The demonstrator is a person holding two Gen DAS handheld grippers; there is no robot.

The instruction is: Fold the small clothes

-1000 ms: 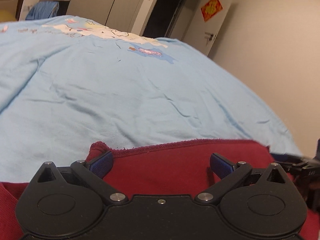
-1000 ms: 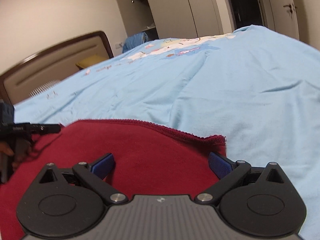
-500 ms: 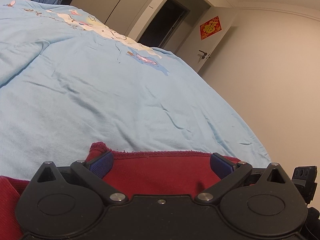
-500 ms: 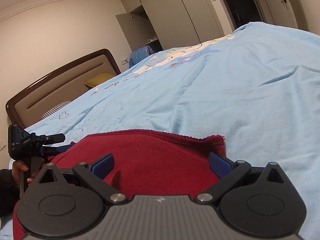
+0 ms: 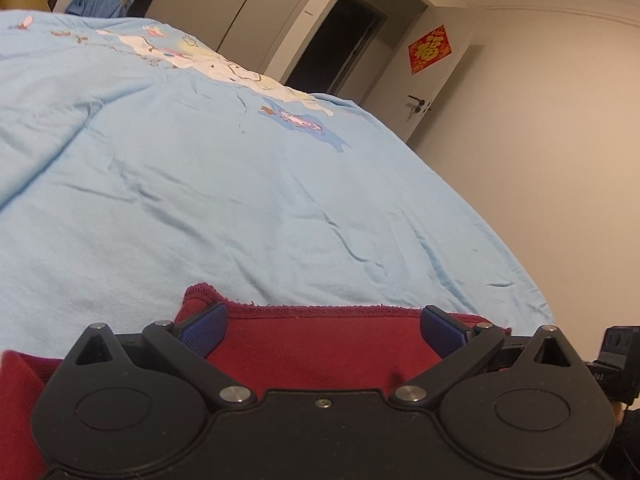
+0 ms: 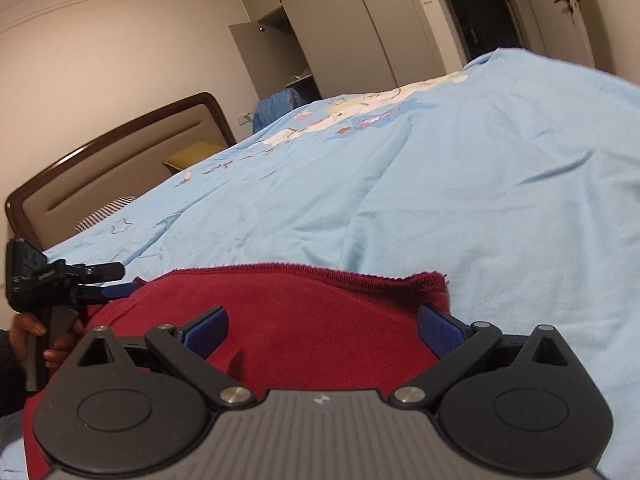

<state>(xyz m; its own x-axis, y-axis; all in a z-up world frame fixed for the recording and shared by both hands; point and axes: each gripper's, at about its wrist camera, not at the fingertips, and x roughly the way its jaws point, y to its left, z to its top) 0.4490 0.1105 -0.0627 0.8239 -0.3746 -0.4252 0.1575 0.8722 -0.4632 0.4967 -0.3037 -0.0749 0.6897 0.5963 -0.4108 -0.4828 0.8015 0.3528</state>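
A dark red knit garment [image 5: 316, 360] lies on the light blue bed cover [image 5: 240, 200]. Its hemmed far edge runs just past both pairs of fingertips. My left gripper [image 5: 322, 328] is open, fingers wide apart, with the garment's left corner beside the left blue pad [image 5: 202, 326]. My right gripper [image 6: 322, 330] is also open over the same garment [image 6: 304, 300], whose right corner sits at the right pad [image 6: 440, 330]. In the right wrist view the left gripper [image 6: 108, 282] shows side-on at the garment's left end, held by a hand [image 6: 28, 336].
The blue cover with a cartoon print [image 5: 224, 68] stretches far ahead. A brown headboard [image 6: 100, 172] and striped pillow [image 6: 104, 216] are at the left, wardrobes [image 6: 340, 32] and a dark doorway [image 5: 336, 44] behind. A wall [image 5: 560, 160] lies past the bed's right edge.
Both cameras have tipped upward, so more wall and headboard show. The red garment's edge stays at the same place between the fingers. Both pairs of fingers keep the same wide spread.
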